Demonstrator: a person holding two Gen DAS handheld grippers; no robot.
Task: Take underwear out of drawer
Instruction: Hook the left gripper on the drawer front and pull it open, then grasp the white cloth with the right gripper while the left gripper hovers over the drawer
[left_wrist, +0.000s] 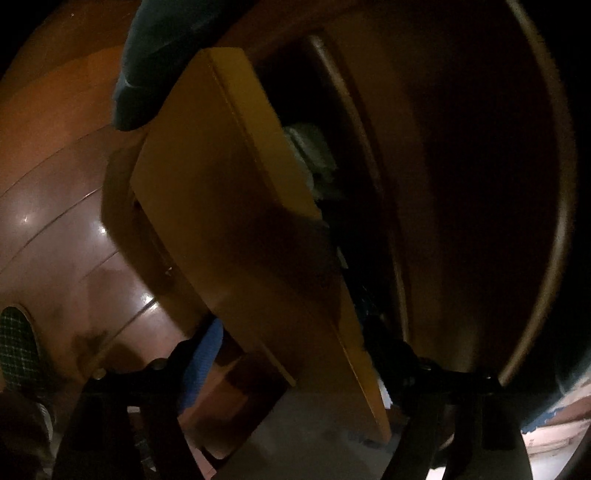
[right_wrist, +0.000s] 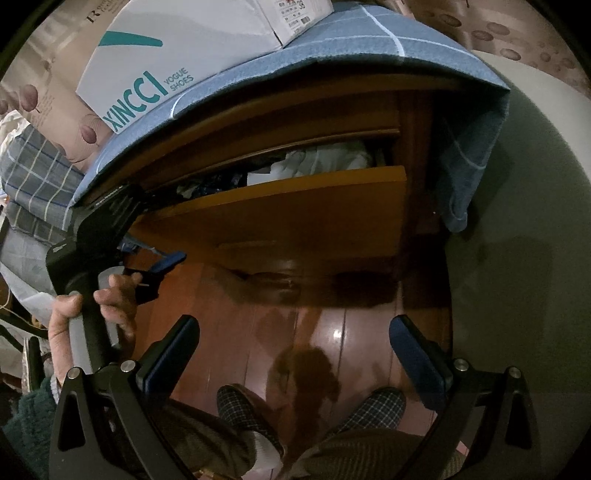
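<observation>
The wooden drawer stands pulled out a little, its orange front (left_wrist: 236, 206) (right_wrist: 295, 218) filling the dark left wrist view. Inside lies crumpled clothing: white fabric (right_wrist: 321, 157) (left_wrist: 314, 155) to the right and dark patterned fabric (right_wrist: 214, 184) to the left. My left gripper (left_wrist: 295, 350) is open and straddles the drawer front at its left end, one finger outside and one inside the drawer, with the pads apart from the wood. A hand (right_wrist: 107, 306) holds it. My right gripper (right_wrist: 291, 343) hangs open and empty over the floor, short of the drawer.
A blue checked cloth (right_wrist: 332, 48) (left_wrist: 147, 74) drapes the cabinet top, with a white shoe box (right_wrist: 166, 55) on it. Below are a glossy wooden floor (right_wrist: 332, 332) and the person's checked slippers (right_wrist: 243, 406). A pale wall (right_wrist: 517, 221) stands to the right.
</observation>
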